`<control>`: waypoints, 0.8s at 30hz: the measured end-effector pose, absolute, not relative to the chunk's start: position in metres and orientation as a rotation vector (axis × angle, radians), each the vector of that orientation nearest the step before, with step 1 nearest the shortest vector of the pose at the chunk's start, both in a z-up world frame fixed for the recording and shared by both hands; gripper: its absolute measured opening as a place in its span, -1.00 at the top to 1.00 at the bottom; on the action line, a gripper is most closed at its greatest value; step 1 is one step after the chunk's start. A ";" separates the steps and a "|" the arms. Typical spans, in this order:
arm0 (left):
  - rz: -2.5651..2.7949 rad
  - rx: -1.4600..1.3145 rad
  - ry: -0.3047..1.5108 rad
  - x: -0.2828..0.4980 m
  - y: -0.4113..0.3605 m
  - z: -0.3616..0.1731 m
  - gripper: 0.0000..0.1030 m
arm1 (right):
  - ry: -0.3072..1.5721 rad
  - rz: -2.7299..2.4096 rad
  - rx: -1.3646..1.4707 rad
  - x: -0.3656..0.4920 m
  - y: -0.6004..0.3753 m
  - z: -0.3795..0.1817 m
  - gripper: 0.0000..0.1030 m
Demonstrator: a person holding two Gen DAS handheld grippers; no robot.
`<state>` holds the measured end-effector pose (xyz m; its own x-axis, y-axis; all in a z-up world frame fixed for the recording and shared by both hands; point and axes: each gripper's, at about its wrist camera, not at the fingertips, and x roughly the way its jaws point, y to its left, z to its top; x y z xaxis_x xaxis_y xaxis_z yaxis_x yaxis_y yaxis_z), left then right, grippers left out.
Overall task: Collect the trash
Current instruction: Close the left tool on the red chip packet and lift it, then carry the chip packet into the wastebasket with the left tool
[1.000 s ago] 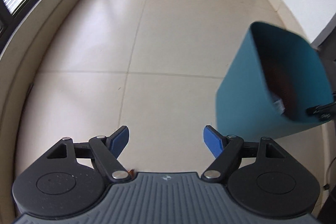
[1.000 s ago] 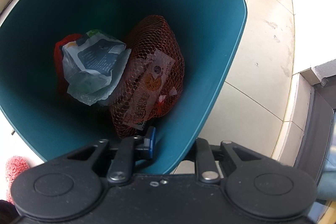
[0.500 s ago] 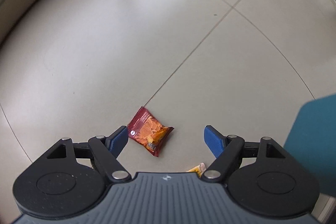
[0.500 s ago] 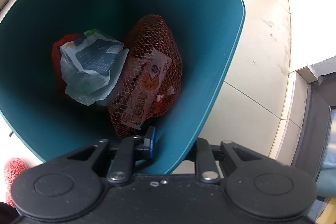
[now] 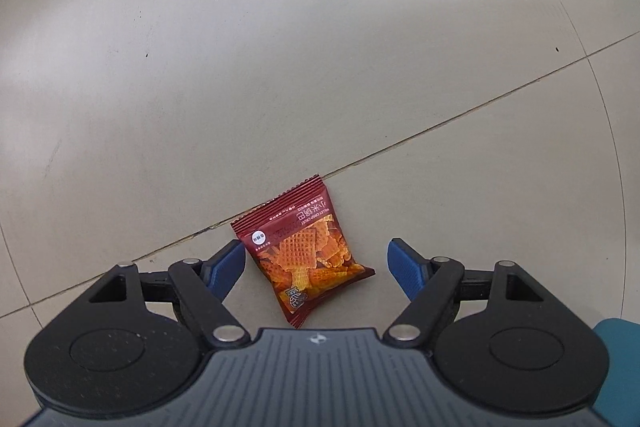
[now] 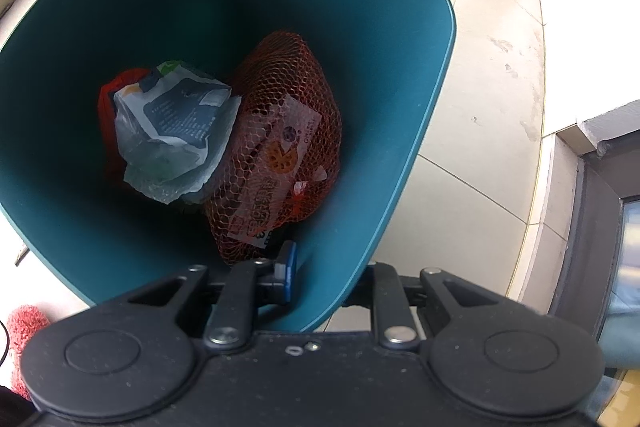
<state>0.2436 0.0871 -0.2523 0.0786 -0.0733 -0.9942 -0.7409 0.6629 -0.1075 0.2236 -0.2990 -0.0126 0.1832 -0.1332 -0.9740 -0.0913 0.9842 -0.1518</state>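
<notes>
Red snack packet [image 5: 305, 254]: left wrist only | teal bin [image 6: 400, 131]: both

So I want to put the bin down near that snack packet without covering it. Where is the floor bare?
The floor tiles beyond the grout line are bare, as is the tile right of the red snack packet. It is tight only between the left gripper fingers, where the packet lies. The teal bin, clamped by the right gripper, already holds bags.

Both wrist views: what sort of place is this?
Likely a home's tiled room or enclosed balcony: large beige floor tiles, a door frame at floor level, and a teal bin holding household packaging.
</notes>
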 end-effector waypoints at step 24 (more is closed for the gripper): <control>0.178 -0.344 1.341 0.254 0.019 -0.090 0.16 | 1.371 -0.009 -0.177 0.221 -0.302 -0.008 0.62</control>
